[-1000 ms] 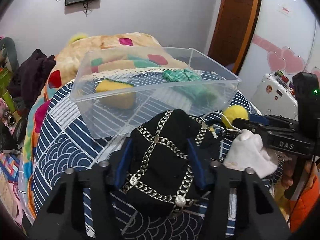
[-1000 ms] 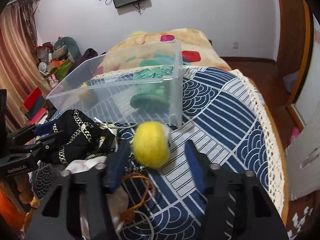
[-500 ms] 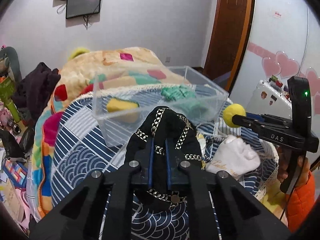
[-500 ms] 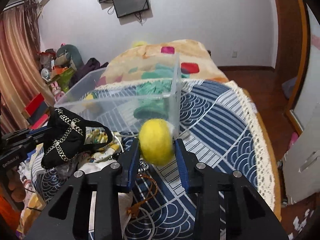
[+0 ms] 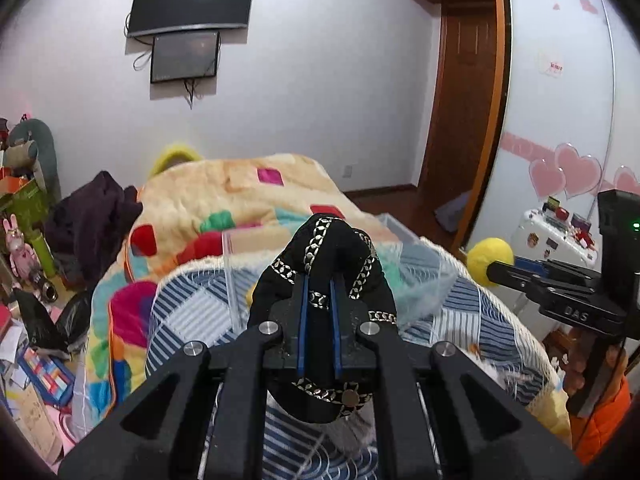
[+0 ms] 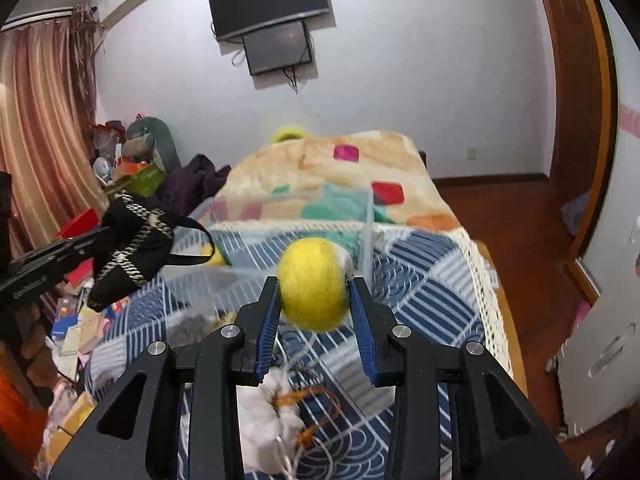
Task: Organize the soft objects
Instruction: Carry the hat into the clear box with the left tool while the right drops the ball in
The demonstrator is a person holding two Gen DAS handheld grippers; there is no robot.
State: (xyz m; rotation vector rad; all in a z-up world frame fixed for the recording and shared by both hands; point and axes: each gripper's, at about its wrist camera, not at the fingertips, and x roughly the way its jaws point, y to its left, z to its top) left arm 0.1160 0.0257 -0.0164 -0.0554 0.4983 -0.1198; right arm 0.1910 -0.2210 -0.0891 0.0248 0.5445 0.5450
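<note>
Your left claw [image 5: 319, 312] was pressed together on the black pouch [image 5: 326, 264], its blue pads nearly meeting with a fold of the fabric between them. The pouch was black cloth, crossed by bands of silver chain trim, with a round metal stud near its lower edge. It bulged above and below the pads and hung clear of the worktop [image 5: 192, 312]. In the right wrist view the same pouch [image 6: 132, 244] showed at the left, drooping from the claw tip, with a thin black strap looping out to the side.

Your right claw [image 6: 316, 300] was pinching the yellow felt ball [image 6: 313, 285] between its blue pads. The ball was round, fuzzy, bright yellow, with a pale patch on its upper right. It was raised off the worktop [image 6: 432, 292], which carried a blue and white patterned cloth with a cream lace edge. In the left wrist view the ball [image 5: 490, 258] showed at the tip of the right claw, well to the right of the pouch.

Below the right claw lay a white cloth bundle [image 6: 268, 424] with an orange cord [image 6: 308, 400] touching it.

Beyond both claws stood a clear plastic bin [image 6: 366, 240], blurred; its contents could not be told apart. Behind it lay a bed under a cream blanket [image 5: 240, 192] with coloured patches.
</note>
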